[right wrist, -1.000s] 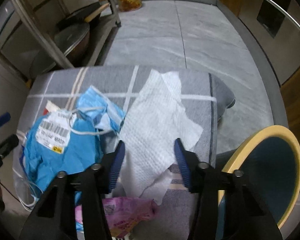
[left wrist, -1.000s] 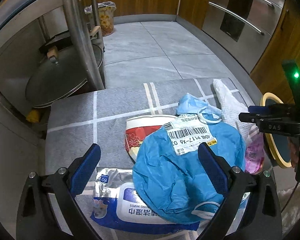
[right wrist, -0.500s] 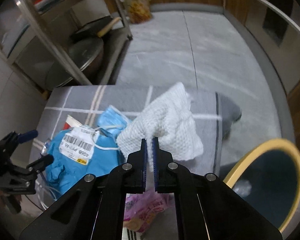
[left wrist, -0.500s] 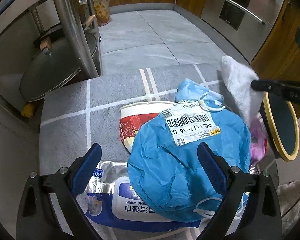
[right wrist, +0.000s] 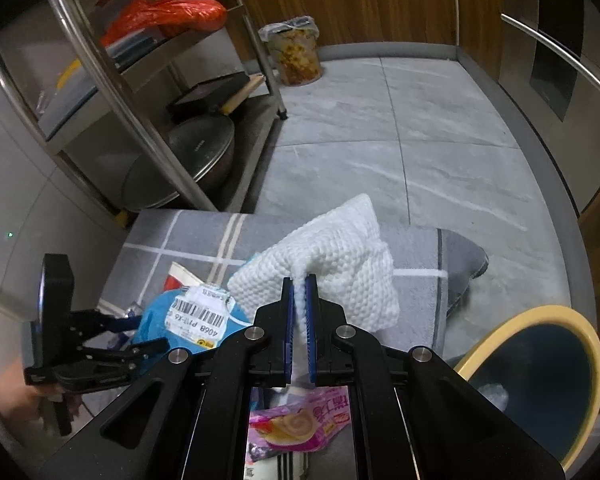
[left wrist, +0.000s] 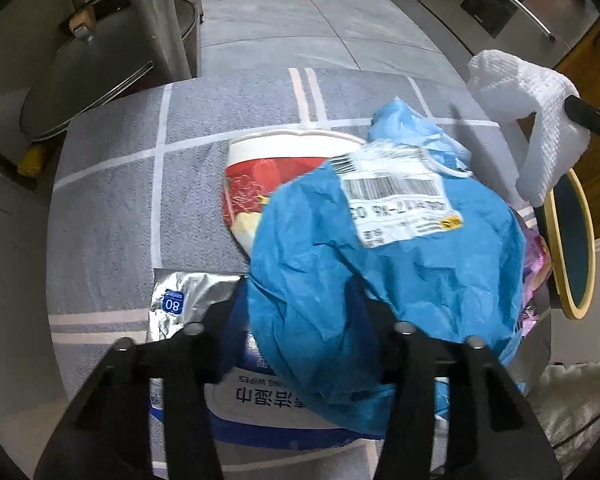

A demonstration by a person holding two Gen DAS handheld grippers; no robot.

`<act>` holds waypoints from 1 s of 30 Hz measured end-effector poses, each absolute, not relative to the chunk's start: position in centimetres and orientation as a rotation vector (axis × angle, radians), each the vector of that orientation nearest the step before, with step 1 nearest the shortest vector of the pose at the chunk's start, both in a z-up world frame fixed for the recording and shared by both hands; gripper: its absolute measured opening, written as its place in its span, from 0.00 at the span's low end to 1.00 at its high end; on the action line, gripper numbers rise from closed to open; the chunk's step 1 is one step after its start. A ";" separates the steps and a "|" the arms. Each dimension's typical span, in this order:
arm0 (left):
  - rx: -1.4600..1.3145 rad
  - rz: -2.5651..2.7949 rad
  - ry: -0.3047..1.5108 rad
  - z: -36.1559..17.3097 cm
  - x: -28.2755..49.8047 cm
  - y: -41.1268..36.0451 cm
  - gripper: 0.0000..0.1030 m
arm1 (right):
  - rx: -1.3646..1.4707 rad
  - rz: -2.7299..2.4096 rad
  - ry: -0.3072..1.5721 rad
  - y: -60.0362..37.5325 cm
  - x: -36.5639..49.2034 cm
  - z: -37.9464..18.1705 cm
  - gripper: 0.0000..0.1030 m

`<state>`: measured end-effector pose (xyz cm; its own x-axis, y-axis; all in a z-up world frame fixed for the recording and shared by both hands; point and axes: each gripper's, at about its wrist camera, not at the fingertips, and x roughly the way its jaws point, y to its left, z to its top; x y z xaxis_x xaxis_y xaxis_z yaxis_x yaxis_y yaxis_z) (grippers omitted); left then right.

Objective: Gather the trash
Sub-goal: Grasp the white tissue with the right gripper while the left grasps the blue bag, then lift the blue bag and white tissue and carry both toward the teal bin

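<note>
My left gripper (left wrist: 298, 304) points down at a crumpled blue plastic mailer bag (left wrist: 400, 248) with a barcode label. Its jaws are closing, and the pads press the bag's near edge between them. From the right wrist view, the left gripper (right wrist: 148, 334) bites into the bag (right wrist: 160, 316) from the left. My right gripper (right wrist: 299, 308) is shut on a white paper towel (right wrist: 340, 256), which hangs lifted above the table. The same towel (left wrist: 532, 92) shows at the upper right in the left wrist view. A yellow-rimmed dark bin (right wrist: 540, 364) stands to the right, below the table's edge.
A grey-clothed table (left wrist: 112, 200) also holds a red and white paper bowl (left wrist: 260, 168), a wet wipes pack (left wrist: 260, 400), a blue face mask (left wrist: 412, 124) and a pink wrapper (right wrist: 300, 424). A steel rack (right wrist: 140, 120) with pans stands left. A lined pail (right wrist: 296, 52) sits far back.
My left gripper sank onto the blue bag and its jaws narrowed from wide open onto it. My right gripper shut on the paper towel and lifted it off the table.
</note>
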<state>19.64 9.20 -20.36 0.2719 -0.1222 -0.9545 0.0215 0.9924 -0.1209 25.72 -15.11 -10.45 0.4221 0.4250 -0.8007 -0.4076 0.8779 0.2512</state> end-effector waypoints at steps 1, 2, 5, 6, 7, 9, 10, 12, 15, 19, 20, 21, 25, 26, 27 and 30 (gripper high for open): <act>-0.083 -0.104 1.288 -20.2 19.6 9.0 0.30 | 0.018 0.526 1.006 -15.1 25.6 -10.4 0.06; -0.078 -0.113 1.283 -20.0 19.5 8.8 0.21 | 0.014 0.528 1.004 -15.1 25.6 -10.4 0.06; -0.059 -0.118 1.258 -19.0 19.3 8.5 0.16 | 0.009 0.531 0.999 -15.1 25.2 -10.2 0.06; -0.052 -0.117 1.248 -18.5 19.1 8.5 0.15 | 0.012 0.532 0.997 -15.2 25.2 -10.1 0.06; -0.041 -0.112 1.240 -18.0 19.0 8.4 0.14 | 0.014 0.531 0.996 -15.2 25.1 -10.0 0.06; -0.009 -0.104 1.209 -16.5 18.7 8.3 0.13 | 0.016 0.531 0.990 -15.4 24.9 -9.8 0.06; -0.007 -0.106 1.196 -15.8 18.6 8.3 0.13 | 0.017 0.533 0.988 -15.5 24.8 -9.6 0.06; 0.003 -0.114 1.166 -14.5 18.0 8.1 0.12 | 0.012 0.531 0.976 -15.7 24.4 -9.2 0.06; 0.070 -0.094 1.103 -12.2 17.3 7.3 0.11 | 0.026 0.533 0.955 -16.2 23.9 -8.4 0.06; 0.134 -0.059 1.031 -9.9 17.1 7.1 0.11 | 0.021 0.530 0.921 -16.9 22.9 -7.4 0.06; 0.136 -0.049 1.013 -9.2 17.0 7.2 0.11 | 0.022 0.522 0.917 -17.2 22.7 -7.2 0.06; 0.145 -0.037 0.997 -8.7 17.0 7.0 0.11 | 0.024 0.514 0.914 -17.5 22.5 -7.1 0.06; 0.153 0.019 0.910 -6.3 16.1 8.0 0.11 | 0.053 0.486 0.885 -19.1 21.4 -6.0 0.06; 0.138 0.035 0.890 -5.7 16.0 8.4 0.11 | 0.057 0.479 0.879 -19.4 21.1 -5.7 0.06; 0.124 0.037 0.877 -5.3 15.8 8.6 0.11 | 0.065 0.464 0.868 -20.1 20.7 -5.3 0.06; 0.060 0.057 0.818 -3.6 15.4 9.2 0.11 | 0.088 0.431 0.848 -21.7 19.7 -4.4 0.06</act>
<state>15.37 9.17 -3.57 0.6823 0.0743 -0.7273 -0.0278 0.9967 0.0757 19.75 -21.68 -4.45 0.5805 0.4032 -0.7075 -0.3340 0.9102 0.2447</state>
